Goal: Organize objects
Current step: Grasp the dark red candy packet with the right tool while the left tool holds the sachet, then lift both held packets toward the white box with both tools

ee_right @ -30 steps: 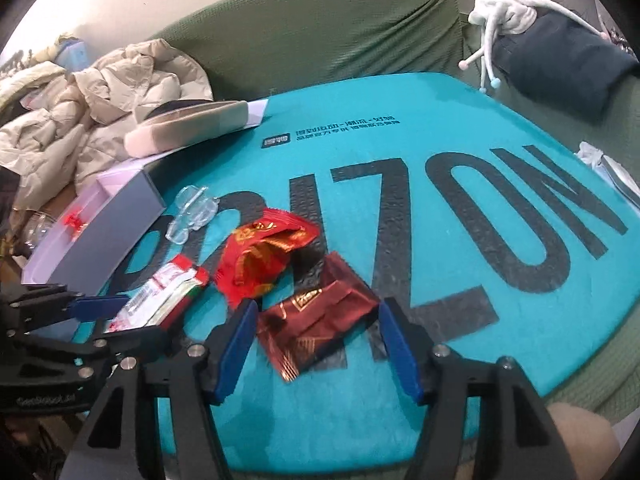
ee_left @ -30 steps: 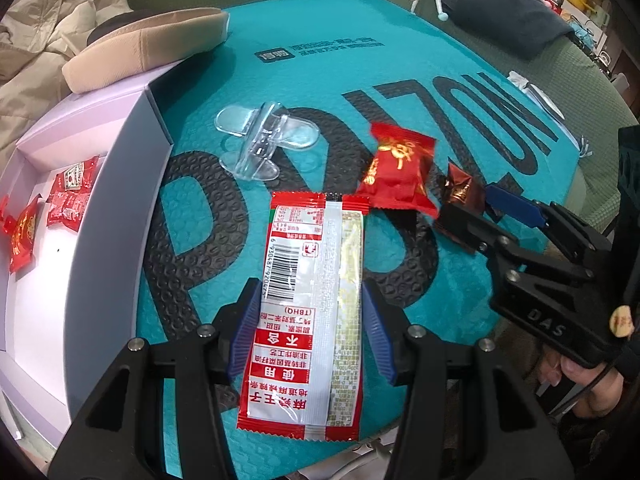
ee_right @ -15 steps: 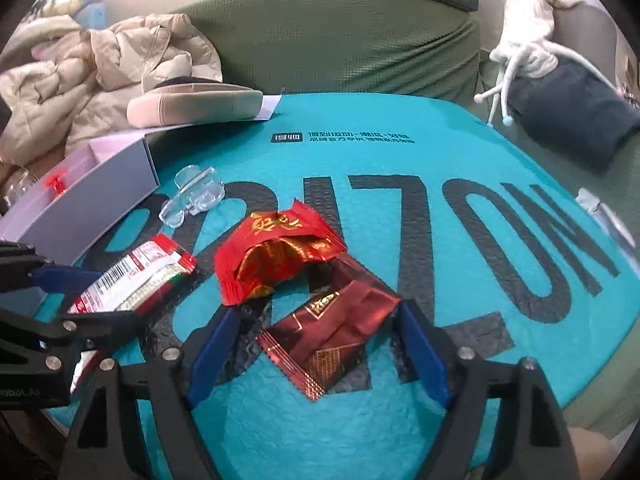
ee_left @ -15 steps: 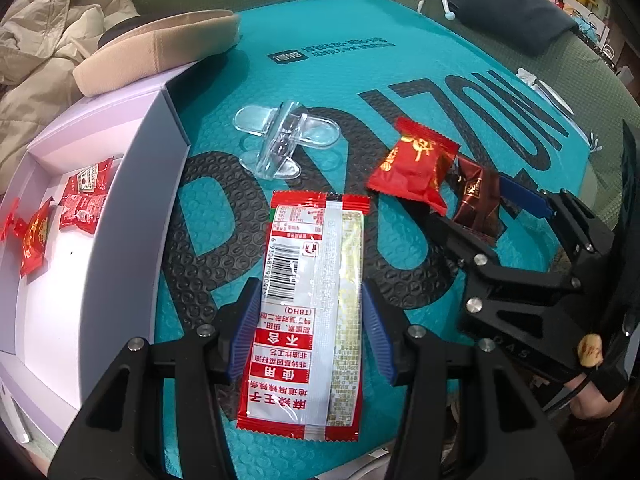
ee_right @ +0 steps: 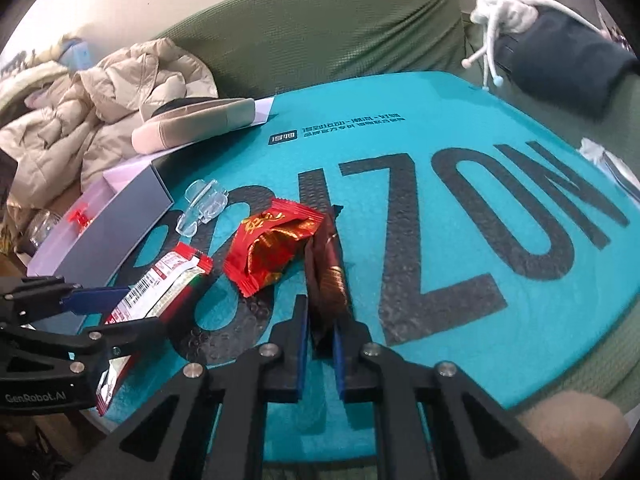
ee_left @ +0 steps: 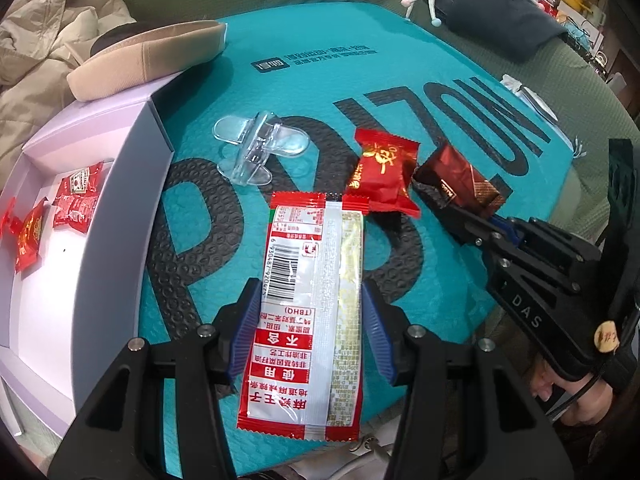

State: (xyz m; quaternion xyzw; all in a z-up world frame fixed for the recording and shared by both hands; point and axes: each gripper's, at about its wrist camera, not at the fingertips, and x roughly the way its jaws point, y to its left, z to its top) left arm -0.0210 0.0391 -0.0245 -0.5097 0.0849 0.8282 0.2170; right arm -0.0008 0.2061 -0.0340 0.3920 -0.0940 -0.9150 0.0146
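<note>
In the left wrist view, the left tool (ee_left: 308, 332) grips a long red-and-white sachet (ee_left: 308, 292) by its sides over the teal mat (ee_left: 360, 80), with a clear clip (ee_left: 256, 152) farther off and the lavender box (ee_left: 120, 240) at left. In the right wrist view, the right tool (ee_right: 320, 332) has just closed its jaws onto the dark brown candy wrapper (ee_right: 326, 280), squeezing it narrow, a red candy packet (ee_right: 272, 248) lying just left of it.

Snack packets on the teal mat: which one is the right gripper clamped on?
The dark brown packet, squeezed between the right gripper pads. The bright red candy packet lies free beside it; the long red-and-white sachet sits in the left gripper.
</note>
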